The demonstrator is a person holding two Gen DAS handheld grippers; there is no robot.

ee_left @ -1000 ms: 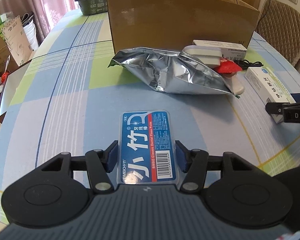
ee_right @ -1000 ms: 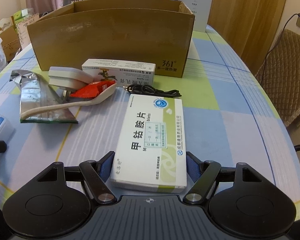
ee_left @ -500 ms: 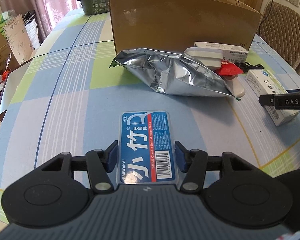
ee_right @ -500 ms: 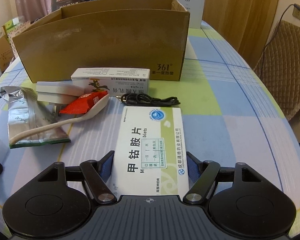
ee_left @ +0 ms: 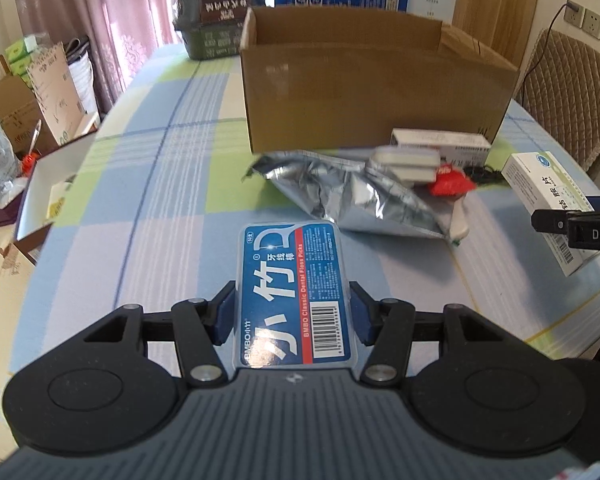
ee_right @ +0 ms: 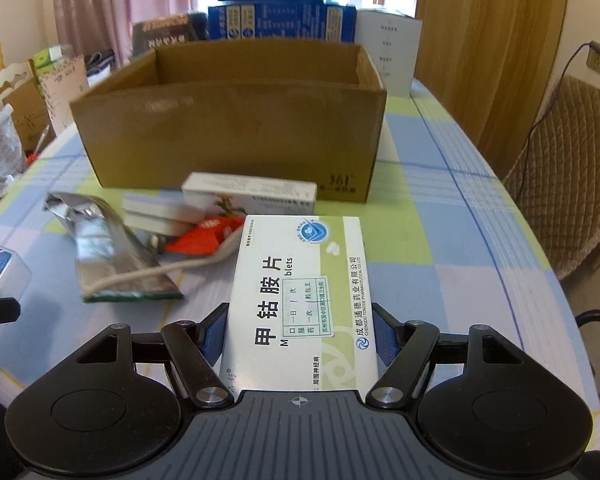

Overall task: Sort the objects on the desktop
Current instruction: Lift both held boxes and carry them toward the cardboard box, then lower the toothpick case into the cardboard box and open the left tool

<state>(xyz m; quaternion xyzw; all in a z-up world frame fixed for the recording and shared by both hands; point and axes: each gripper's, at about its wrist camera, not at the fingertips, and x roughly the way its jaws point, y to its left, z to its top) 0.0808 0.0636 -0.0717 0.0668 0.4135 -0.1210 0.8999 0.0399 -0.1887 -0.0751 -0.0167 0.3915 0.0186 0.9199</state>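
My left gripper (ee_left: 292, 316) is shut on a blue dental floss pick box (ee_left: 294, 292), held clear of the checked tablecloth. My right gripper (ee_right: 298, 334) is shut on a white and green medicine box (ee_right: 300, 292), also lifted off the table. In the left wrist view that medicine box (ee_left: 548, 194) and a black right fingertip (ee_left: 548, 220) show at the right edge. The floss box (ee_right: 0, 272) shows at the left edge of the right wrist view. An open cardboard box (ee_right: 236, 132) stands ahead of both grippers.
On the cloth in front of the cardboard box lie a silver foil bag (ee_left: 352, 196), a white charger (ee_right: 160, 216), a red packet (ee_right: 200, 236), a long white carton (ee_right: 252, 196) and a black cable (ee_left: 484, 172). Stacked boxes (ee_right: 280, 20) stand behind. A chair (ee_right: 572, 184) is at right.
Both grippers have risen with their boxes, which are now off the table. The cardboard box's open top has come into view and the table items look lower and farther.
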